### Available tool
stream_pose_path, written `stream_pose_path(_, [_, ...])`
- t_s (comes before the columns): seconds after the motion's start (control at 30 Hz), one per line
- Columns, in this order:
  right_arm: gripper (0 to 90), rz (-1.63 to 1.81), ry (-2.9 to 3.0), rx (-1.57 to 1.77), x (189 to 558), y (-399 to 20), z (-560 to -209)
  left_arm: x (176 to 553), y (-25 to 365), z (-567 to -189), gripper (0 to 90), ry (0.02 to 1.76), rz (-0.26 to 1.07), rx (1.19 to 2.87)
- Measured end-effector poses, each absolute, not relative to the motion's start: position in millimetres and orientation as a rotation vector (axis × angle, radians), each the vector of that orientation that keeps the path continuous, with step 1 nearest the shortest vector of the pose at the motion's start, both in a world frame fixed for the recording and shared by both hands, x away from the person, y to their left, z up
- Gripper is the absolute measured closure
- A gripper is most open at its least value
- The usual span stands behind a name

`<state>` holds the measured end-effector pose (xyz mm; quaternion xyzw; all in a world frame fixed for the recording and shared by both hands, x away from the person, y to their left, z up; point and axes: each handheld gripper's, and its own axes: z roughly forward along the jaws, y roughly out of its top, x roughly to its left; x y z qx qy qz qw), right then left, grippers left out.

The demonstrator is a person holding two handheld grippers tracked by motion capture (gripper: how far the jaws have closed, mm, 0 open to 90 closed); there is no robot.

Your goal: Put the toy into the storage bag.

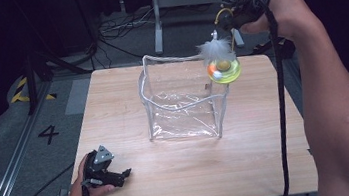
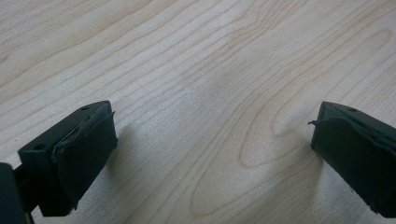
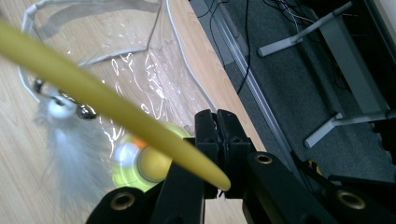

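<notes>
High view – right gripper (image 1: 227, 21): raised beyond the desk's (image 1: 192, 176) far edge, clenched on the yellow wand of a cat toy (image 1: 222, 67); feather and yellow disc dangle just below it, over the clear bag's (image 1: 180, 102) near corner.
High view – left gripper (image 1: 121, 175): low over the desk, well apart from the bag.
Left gripper view: jaws released, bare desk between.
Right gripper view: jaws clamped on the wand (image 3: 93, 100); the bag lies below.

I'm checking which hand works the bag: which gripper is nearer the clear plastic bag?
Right. The right gripper hangs just above the bag's far right corner, holding a feather toy; the left gripper rests apart, near the table's front-left.
</notes>
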<state>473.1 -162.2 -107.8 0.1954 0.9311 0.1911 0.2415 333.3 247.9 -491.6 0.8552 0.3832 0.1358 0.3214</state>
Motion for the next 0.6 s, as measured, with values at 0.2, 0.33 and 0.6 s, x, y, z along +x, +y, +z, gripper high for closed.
stream_pose_path(0.2, [88.2, 0.529, 2.558, 0.525, 476.7, -150.1, -112.2, 333.1, 247.8, -491.6, 0.5, 1.009, 0.357, 2.245])
stream_pose_path(0.33, [88.2, 0.528, 2.566, 0.521, 482.2, -141.8, -119.0, 333.3, 247.9, -491.6, 0.5, 1.007, 0.357, 2.246])
stream_pose_path(0.6, [88.3, 0.543, 2.578, 0.525, 488.4, -137.4, -131.4, 333.4, 248.0, -491.6, 0.5, 1.005, 0.356, 2.247])
